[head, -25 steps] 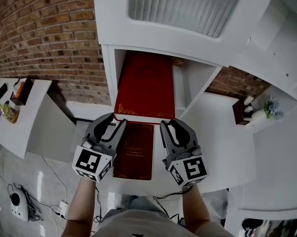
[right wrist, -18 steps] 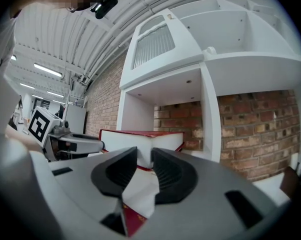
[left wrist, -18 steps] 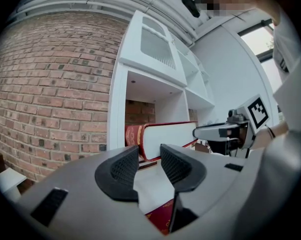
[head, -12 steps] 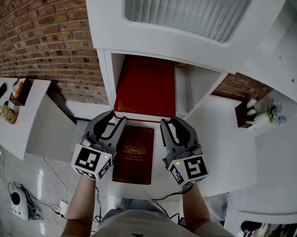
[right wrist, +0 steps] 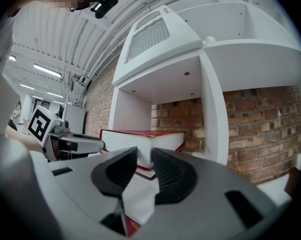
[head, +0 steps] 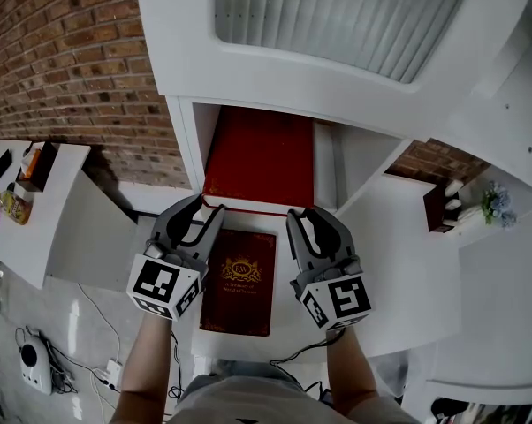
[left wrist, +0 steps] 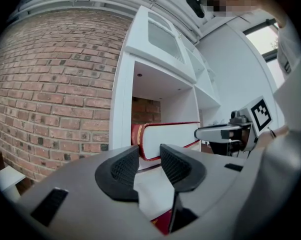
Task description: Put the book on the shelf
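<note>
Book (head: 259,162), red and thick, lies flat in the open compartment of the white shelf (head: 188,140) at the centre of the head view; its long axis runs up the frame into the compartment, spine toward frame left, the white page edge of its short near end facing me at the compartment's mouth; I see my left gripper (head: 206,219) at its near left corner and my right gripper (head: 301,223) at its near right corner, each with jaws apart, nothing pinched between the pads; a lower volume (head: 239,281), also red, lies flat between the grippers.
</note>
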Tool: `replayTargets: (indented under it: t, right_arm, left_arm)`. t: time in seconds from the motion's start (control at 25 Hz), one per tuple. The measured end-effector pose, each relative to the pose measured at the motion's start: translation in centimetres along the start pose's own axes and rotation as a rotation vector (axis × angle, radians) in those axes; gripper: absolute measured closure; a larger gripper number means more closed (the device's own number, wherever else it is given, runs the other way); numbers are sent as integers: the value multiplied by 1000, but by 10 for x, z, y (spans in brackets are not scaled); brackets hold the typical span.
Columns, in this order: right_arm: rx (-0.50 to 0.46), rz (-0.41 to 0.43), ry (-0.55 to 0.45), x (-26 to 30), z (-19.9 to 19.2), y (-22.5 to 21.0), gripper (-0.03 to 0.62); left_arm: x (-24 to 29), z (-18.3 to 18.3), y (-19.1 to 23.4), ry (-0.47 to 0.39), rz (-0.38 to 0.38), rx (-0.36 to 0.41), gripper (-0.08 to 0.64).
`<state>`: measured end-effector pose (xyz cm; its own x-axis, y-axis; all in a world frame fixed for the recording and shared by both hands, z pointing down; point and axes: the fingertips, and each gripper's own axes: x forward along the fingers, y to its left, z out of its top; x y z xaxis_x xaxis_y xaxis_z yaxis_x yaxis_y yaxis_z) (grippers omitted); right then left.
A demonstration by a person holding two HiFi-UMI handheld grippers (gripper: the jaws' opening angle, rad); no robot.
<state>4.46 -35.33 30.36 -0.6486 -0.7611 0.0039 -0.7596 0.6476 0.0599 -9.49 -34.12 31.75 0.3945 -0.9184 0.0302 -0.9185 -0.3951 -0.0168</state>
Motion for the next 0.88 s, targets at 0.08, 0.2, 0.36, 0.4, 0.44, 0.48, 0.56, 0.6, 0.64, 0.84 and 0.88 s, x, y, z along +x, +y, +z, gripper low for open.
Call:
replayTargets:
  t: [0.08, 0.2, 0.36, 0.4, 0.44, 0.48, 0.56, 0.6, 0.64, 0.84, 0.88]
  right_arm:
    - [2, 0, -1, 2, -1, -2, 485]
    - [7, -1, -3, 6, -2, -5, 485]
    - [4, 4, -2, 10, -1, -7, 485]
    - [1, 7, -2, 11, 0, -7, 485]
    - [0, 9, -1, 11, 0, -8, 485]
    - [1, 9, -2, 12, 0, -8, 485]
    - [8, 8, -5, 12, -1, -9, 485]
    - [11, 7, -6, 13, -2, -10, 485]
    - [13, 7, -6, 13, -2, -10, 485]
    - [1, 9, -4, 15, -1, -10, 480]
    - [-1, 9, -6, 15, 0, -10, 477]
  left_arm:
    - [3, 0, 1, 0, 2, -2, 417]
    - [6, 0, 4, 1, 7, -7, 417]
    - [10, 0, 6, 1, 12, -16, 419]
    - [11, 0, 6, 1, 14, -17, 419]
    - [12, 0, 7, 1, 16, -18, 419]
    - [12, 0, 7, 1, 18, -19, 419]
    - [13, 0, 8, 0, 21, -19, 419]
    - [14, 0, 8, 1, 23, -19, 420]
    - [14, 0, 8, 2, 25, -19, 420]
    - [15, 0, 9, 7, 32, -28, 419]
    - [15, 1, 9, 6, 35, -29, 419]
